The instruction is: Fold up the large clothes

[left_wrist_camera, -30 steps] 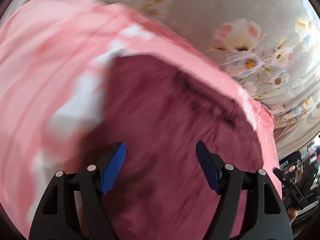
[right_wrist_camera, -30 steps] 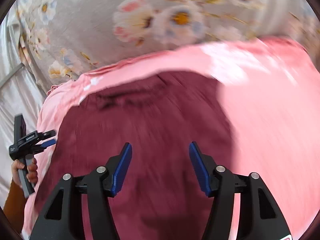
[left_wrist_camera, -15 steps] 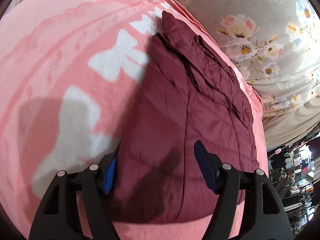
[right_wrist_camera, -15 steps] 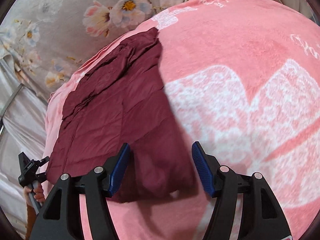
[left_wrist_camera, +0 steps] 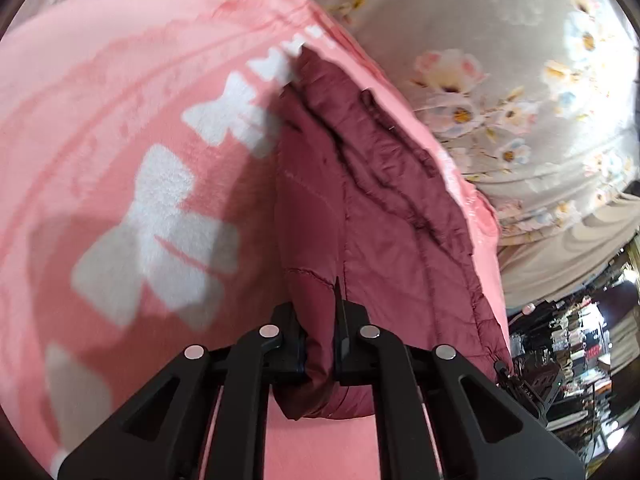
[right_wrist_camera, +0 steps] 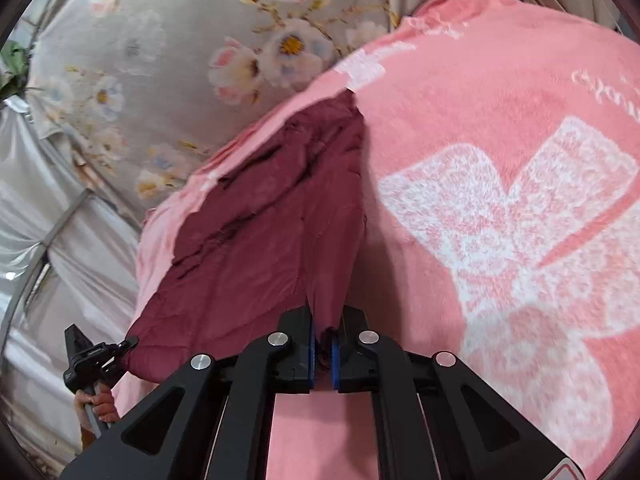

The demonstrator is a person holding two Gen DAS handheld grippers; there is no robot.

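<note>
Grasp step; left gripper (left_wrist_camera: 320,356) and right gripper (right_wrist_camera: 323,354) both closing, pinching near hem corners of maroon quilted jacket (left_wrist_camera: 380,216), lying flat on pink blanket (left_wrist_camera: 120,140) toward 12 o'clock; next, likely: lift hem evenly, carry to 12 o'clock.

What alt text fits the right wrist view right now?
The right gripper is closing on the near corner of a maroon quilted jacket, which lies on a pink blanket with white bows. At lower left, the left gripper grips the jacket's other near corner.
</note>
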